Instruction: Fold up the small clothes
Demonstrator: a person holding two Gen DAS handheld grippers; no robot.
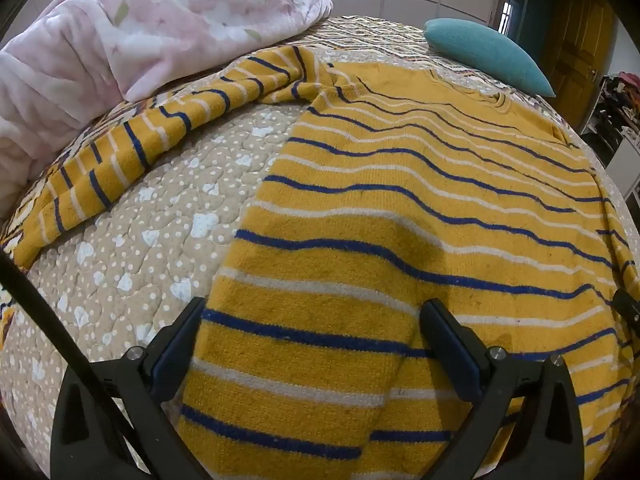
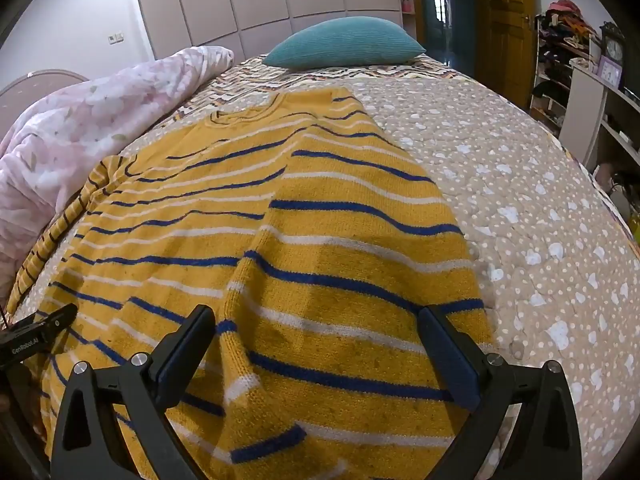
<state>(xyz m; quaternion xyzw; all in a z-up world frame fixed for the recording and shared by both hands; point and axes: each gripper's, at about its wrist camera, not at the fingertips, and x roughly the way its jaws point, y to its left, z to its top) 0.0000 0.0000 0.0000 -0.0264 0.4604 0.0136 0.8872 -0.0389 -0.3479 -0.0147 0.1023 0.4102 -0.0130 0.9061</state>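
Note:
A yellow sweater (image 1: 400, 216) with blue and white stripes lies spread on the bed, neck away from me. Its left sleeve (image 1: 132, 148) stretches out to the left over the quilt. Its right sleeve (image 2: 344, 272) is folded in over the body. My left gripper (image 1: 312, 320) is open, its jaws wide apart above the sweater's lower left part. My right gripper (image 2: 316, 324) is open above the folded sleeve near the hem. The other gripper's tip (image 2: 44, 330) shows at the left edge of the right wrist view.
The bed has a beige dotted quilt (image 2: 520, 200). A pink floral blanket (image 1: 120, 32) is heaped at the left. A teal pillow (image 2: 344, 46) lies at the far end. Shelves (image 2: 592, 92) stand to the right of the bed.

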